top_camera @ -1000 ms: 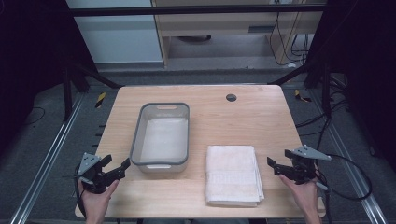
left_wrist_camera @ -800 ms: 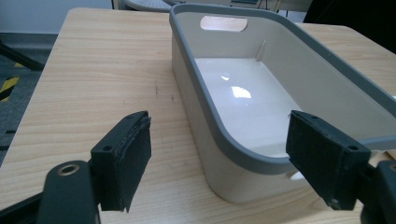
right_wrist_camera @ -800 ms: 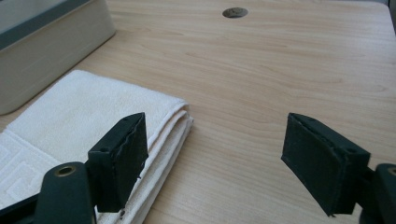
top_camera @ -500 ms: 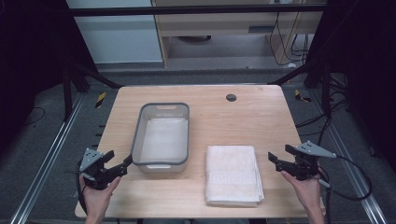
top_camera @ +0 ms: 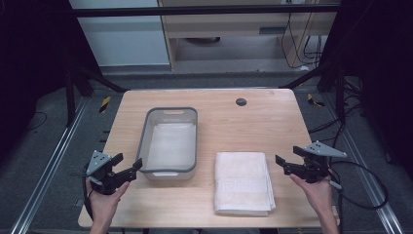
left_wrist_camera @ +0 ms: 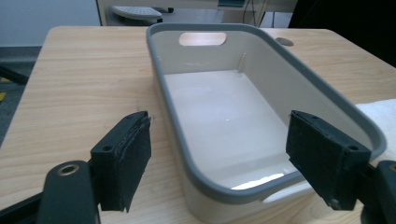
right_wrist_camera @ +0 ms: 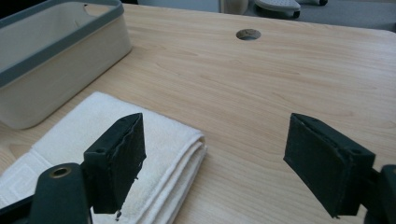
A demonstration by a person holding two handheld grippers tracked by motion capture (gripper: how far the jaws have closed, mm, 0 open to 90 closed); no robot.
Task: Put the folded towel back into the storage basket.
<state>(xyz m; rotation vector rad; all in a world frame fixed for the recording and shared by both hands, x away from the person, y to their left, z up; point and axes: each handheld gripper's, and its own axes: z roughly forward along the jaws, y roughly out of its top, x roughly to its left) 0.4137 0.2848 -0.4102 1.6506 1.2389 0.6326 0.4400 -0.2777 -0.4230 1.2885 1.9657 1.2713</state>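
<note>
Left tongs (top_camera: 127, 167) stand wide open, empty, beside the grey tub (top_camera: 168, 141). Right tongs (top_camera: 281, 165) stand wide open, empty, near the folded towel (top_camera: 242, 181).

Overhead looks down; gripper views share bin (top_camera: 169, 144).

Wooden table (top_camera: 253, 122) on grey floor (top_camera: 48, 161); beige cabinet (top_camera: 234, 24) behind.

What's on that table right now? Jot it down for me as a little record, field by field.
Table: light wooden table, round hole near the far edge
Bin: grey-rimmed white bin, empty, left of centre
Towel: folded white towel, right of the bin, flat on the table
Left gripper: left gripper, open, near the bin's near corner
Right gripper: right gripper, open, right of the towel, apart from it
</note>
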